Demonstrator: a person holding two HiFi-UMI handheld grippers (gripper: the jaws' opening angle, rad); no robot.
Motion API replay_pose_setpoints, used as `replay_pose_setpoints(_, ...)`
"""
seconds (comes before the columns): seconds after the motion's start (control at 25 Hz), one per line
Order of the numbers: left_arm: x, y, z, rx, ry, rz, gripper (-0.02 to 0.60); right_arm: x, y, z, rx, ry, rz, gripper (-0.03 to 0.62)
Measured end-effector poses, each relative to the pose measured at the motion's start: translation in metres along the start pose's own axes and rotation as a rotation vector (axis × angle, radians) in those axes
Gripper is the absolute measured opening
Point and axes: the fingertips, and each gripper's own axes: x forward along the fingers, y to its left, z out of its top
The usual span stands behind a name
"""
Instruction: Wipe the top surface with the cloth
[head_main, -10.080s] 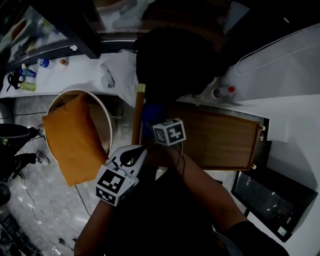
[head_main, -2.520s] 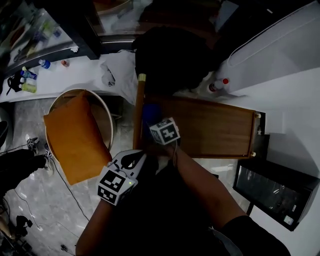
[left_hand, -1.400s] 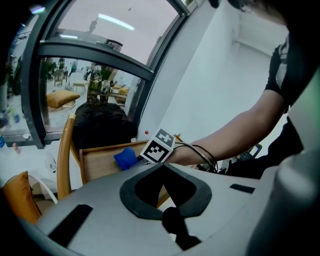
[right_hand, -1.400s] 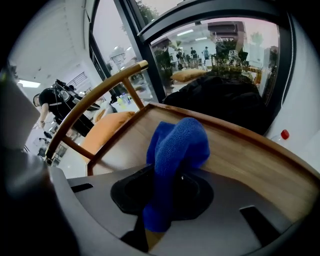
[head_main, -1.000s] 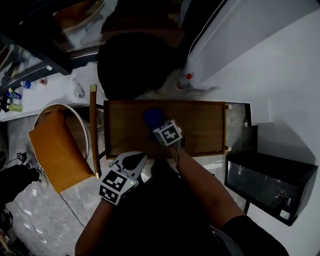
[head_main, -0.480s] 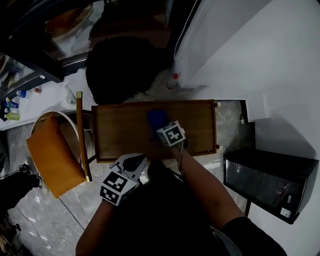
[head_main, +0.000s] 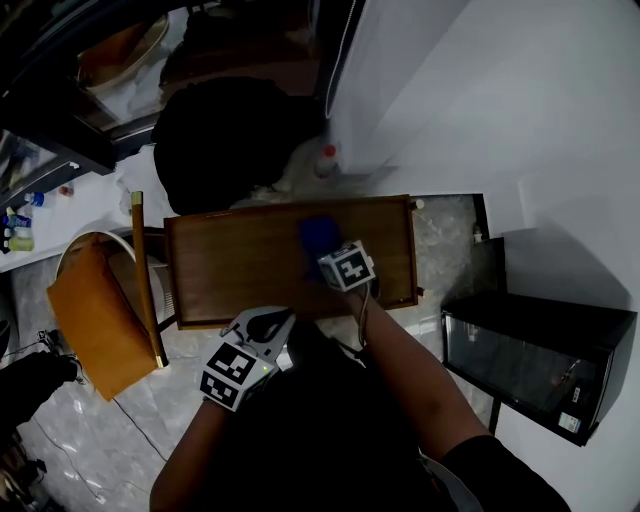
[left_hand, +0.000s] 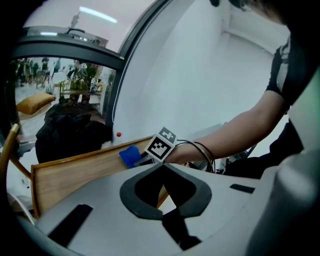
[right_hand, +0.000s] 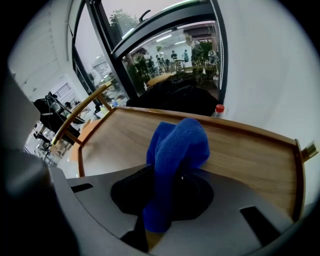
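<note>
Nearest, at the near edge of the wooden top surface: left gripper, jaws pressed together on nothing. Beyond it, toward 1 o'clock: right gripper, pinching the blue cloth; this is the arm placed for wiping. Cloth: bunched, projecting toward 11 o'clock, resting on the surface right of centre. Surface: long axis 9 to 3 o'clock; the larger stretch lies toward 9, the likely stroke direction.

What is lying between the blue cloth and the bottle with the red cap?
Only bare wood of the table top and its far edge separate cloth and bottle, as the right gripper view shows.
</note>
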Motion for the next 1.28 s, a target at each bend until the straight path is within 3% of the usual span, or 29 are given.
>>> replay_pose_setpoints(0.8,0.053,-0.035,0.012,0.044,0.038,-0.085,0.005,-0.05,-0.09,-0.042,0.08,-0.013,-0.115,0.081)
replay_pose_setpoints(1.28,0.062,-0.04,0.02,0.055,0.033,-0.088,0.005,-0.078,-0.141,-0.058,0.138,0.066,-0.236,0.081)
